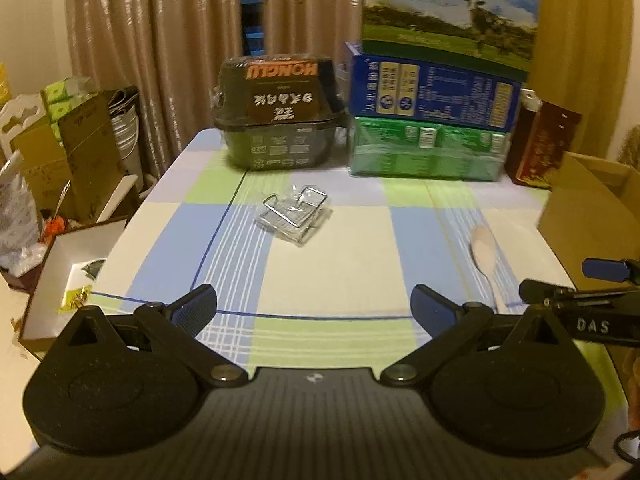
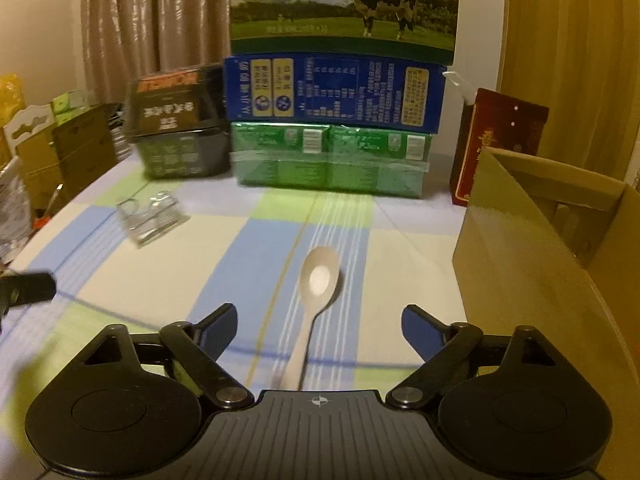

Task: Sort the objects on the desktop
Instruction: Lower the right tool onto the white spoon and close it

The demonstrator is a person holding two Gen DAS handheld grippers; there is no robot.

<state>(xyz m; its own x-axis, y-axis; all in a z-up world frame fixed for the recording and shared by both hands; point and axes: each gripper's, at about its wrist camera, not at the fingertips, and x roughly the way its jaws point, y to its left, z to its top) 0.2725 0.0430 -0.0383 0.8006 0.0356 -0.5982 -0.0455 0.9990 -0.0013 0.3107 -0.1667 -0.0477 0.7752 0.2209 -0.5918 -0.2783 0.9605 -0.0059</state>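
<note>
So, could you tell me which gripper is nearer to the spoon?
Right. The right gripper is open with the spoon lying just ahead, its handle between the fingers. The left gripper sits off to the spoon's left, facing the clear clip.

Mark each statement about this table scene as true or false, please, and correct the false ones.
1. The spoon lies on the tablecloth ahead of the right gripper, between its open jaws. True.
2. The left gripper holds the clear clip. False: its jaws are open and empty, and the clip lies on the cloth farther ahead.
3. The blue box rests on the green pack. True.
4. The spoon is inside the cardboard box. False: it lies on the cloth to the left of the box.
5. The pure milk carton is at the top of the stack. True.
</note>
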